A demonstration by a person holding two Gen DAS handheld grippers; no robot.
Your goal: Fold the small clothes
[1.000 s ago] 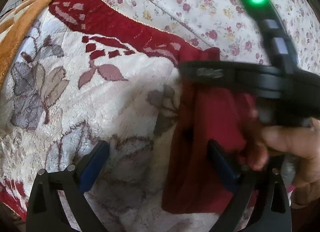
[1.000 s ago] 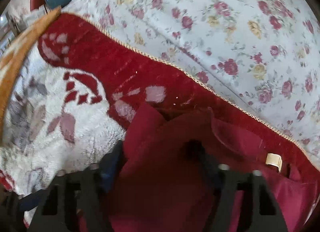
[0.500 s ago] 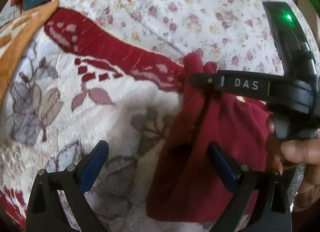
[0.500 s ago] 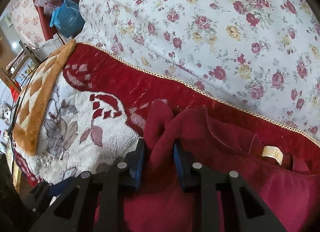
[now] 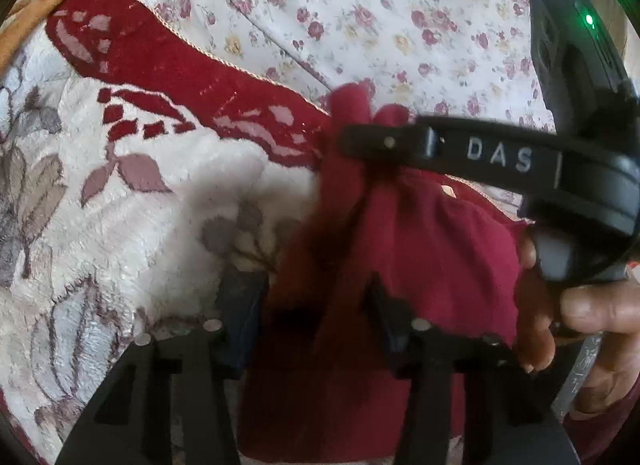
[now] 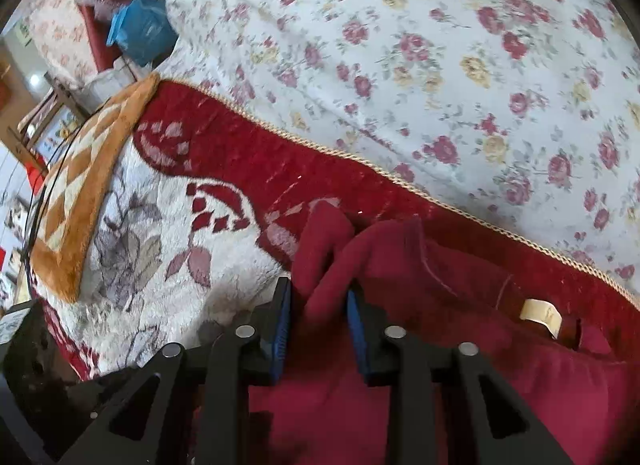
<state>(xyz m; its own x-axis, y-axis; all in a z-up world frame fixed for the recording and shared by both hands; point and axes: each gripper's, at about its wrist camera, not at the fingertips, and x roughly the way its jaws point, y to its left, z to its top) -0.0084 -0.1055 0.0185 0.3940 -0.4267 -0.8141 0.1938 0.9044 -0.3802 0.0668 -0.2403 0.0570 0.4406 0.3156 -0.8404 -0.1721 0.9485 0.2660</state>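
A dark red garment [image 5: 420,249] hangs over the plush blanket, lifted by its upper edge. My right gripper [image 6: 318,317] is shut on a bunched fold of the red garment [image 6: 328,265]; it also shows in the left wrist view [image 5: 360,145] as a black bar marked DAS. My left gripper [image 5: 312,305] has its jaws partly closed around the garment's lower hanging part, blurred by motion; whether they pinch the cloth is unclear. A cream label [image 6: 540,313] shows on the garment at the right.
The garment lies on a white plush blanket [image 5: 140,225] with a red border [image 6: 260,169]. A floral bedsheet [image 6: 440,65] lies behind. An orange patterned blanket edge [image 6: 80,185] is at the left. A blue bag [image 6: 140,29] and clutter are far back left.
My right gripper has shut on the garment's top fold and lifted it. My left gripper's jaws have narrowed around the hanging cloth.
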